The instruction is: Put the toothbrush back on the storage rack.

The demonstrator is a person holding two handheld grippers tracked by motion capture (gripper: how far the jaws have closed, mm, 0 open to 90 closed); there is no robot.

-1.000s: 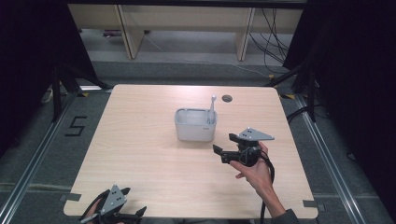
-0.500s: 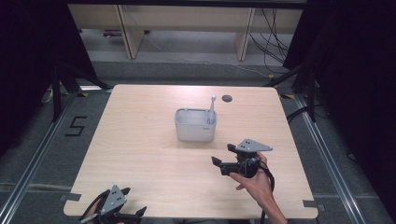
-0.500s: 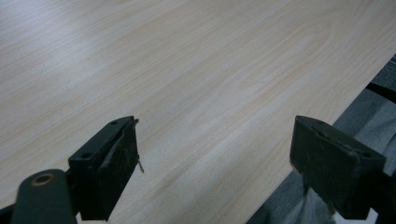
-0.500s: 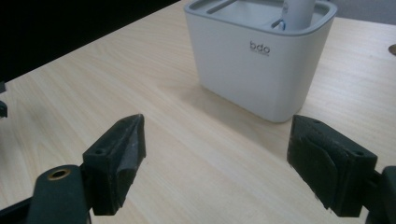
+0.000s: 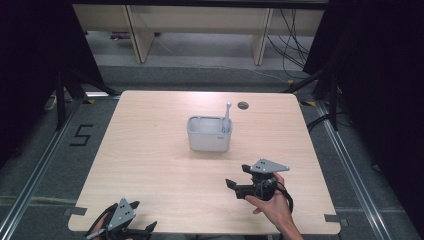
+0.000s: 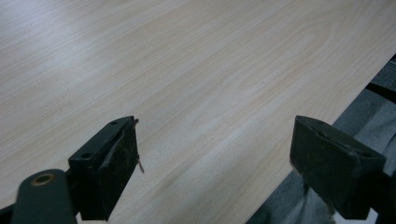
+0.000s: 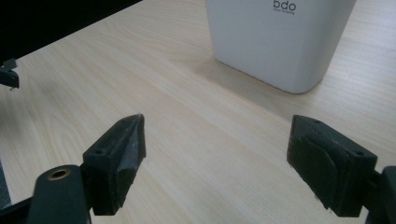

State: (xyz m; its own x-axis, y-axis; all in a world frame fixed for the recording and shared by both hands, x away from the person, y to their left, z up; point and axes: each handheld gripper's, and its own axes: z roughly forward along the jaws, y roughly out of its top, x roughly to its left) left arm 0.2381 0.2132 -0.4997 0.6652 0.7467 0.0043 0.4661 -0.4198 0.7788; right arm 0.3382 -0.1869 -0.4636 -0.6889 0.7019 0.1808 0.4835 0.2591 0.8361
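Note:
A white rectangular container (image 5: 209, 135) stands at the middle of the wooden table (image 5: 150, 150), with a pale utensil handle (image 5: 227, 114) sticking up from its right compartment. My right gripper (image 5: 239, 176) is open in a hand, in front of the container and to its right, jaws pointing left. In the right gripper view the open right gripper (image 7: 217, 140) holds nothing, and the container (image 7: 280, 42) is ahead to the right, apart from the jaws. At the table's near left edge my left gripper (image 5: 135, 226) is open over bare wood (image 6: 187, 70), also seen as the left gripper (image 6: 217, 140).
A round cable hole (image 5: 243, 105) sits behind the container near the far edge. Dark frame legs and cables stand around the table, and a "5" mark (image 5: 80, 135) is on the floor at left. The table edge (image 6: 327, 98) runs just right of the left gripper.
My right gripper has drawn back from the container toward the near edge of the table, still open. The left gripper has stayed put.

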